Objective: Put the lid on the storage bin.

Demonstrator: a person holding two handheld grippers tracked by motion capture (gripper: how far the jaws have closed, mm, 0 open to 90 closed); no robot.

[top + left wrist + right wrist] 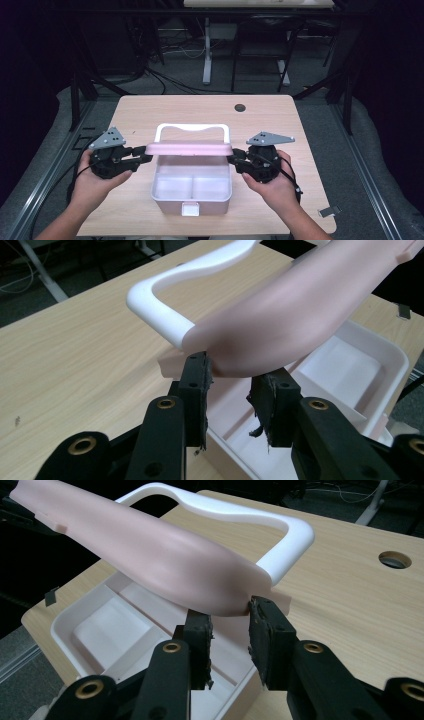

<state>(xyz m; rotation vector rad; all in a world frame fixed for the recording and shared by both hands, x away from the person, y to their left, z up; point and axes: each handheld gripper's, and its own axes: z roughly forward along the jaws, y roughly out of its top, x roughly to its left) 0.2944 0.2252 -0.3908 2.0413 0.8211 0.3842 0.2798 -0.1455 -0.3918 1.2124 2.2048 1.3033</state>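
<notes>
- above the middle of the pale wooden bench (150,110), a pink plastic lid with a white loop handle (192,148) is held level in the air, one end at each gripper.
- directly below it sits the open pink plastic box with two compartments (191,187), resting on the bench with its white clasp tab facing the person.
- the left gripper (142,154) is clamped on the lid's left end; in the left gripper view its black pads (197,385) sit against the rounded pink edge on either side.
- the right gripper (234,159) is clamped on the lid's right end; in the right gripper view its pads (265,622) bracket the pink corner just beside where the white handle joins.
- the handle side of the lid faces away from the person, toward the bench's far edge.
- a round dark hole (240,107) lies in the bench near its far edge, well apart from the box.
- each hand wraps its gripper's body from below, with a grey three-cornered plate on top.
</notes>
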